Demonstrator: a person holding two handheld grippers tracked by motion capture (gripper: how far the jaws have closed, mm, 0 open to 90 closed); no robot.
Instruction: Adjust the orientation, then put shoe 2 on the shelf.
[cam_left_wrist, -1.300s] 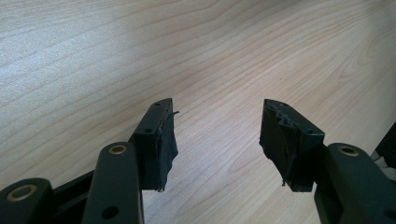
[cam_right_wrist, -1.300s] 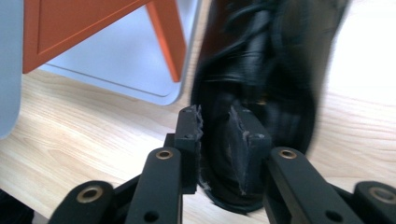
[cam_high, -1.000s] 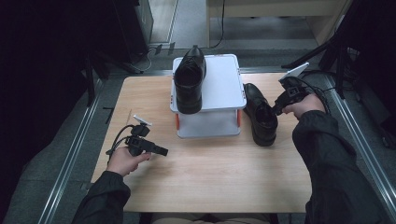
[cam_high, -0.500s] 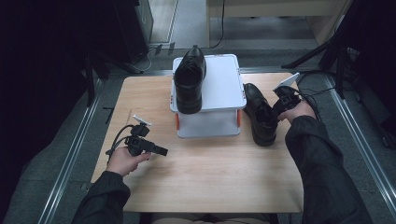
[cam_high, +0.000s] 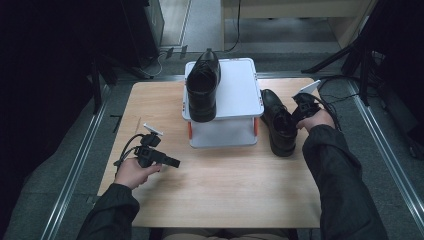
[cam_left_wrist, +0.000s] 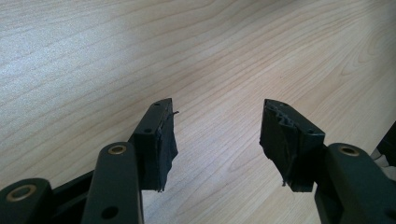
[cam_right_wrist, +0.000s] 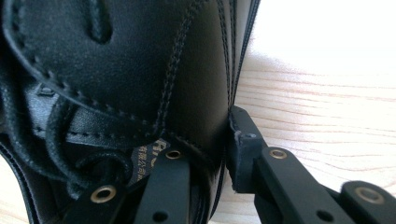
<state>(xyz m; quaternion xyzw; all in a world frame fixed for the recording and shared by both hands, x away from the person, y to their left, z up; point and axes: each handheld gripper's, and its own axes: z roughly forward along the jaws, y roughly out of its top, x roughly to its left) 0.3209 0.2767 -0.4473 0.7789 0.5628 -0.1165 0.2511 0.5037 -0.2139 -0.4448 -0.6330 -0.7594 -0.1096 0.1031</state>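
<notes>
**Right gripper clamped on the table shoe, left gripper open and empty**

On the wooden table in the high view, a white stand sits at the far middle with one black shoe on top of it, toe pointing away. A second black shoe lies on the table just to the right of the stand. The right gripper meets this shoe at its right side, near the opening. The left gripper is held low at the near left, well apart from both shoes, pointing right.

In the left gripper view, the left gripper has its jaws wide apart with bare wood between the worn pads (nothing held, nothing touched).

In the right gripper view, the right gripper is closed on the leather wall of the second black shoe: one jaw sits inside the opening beside the laces, the other presses the outer side, with pale table beyond.
</notes>
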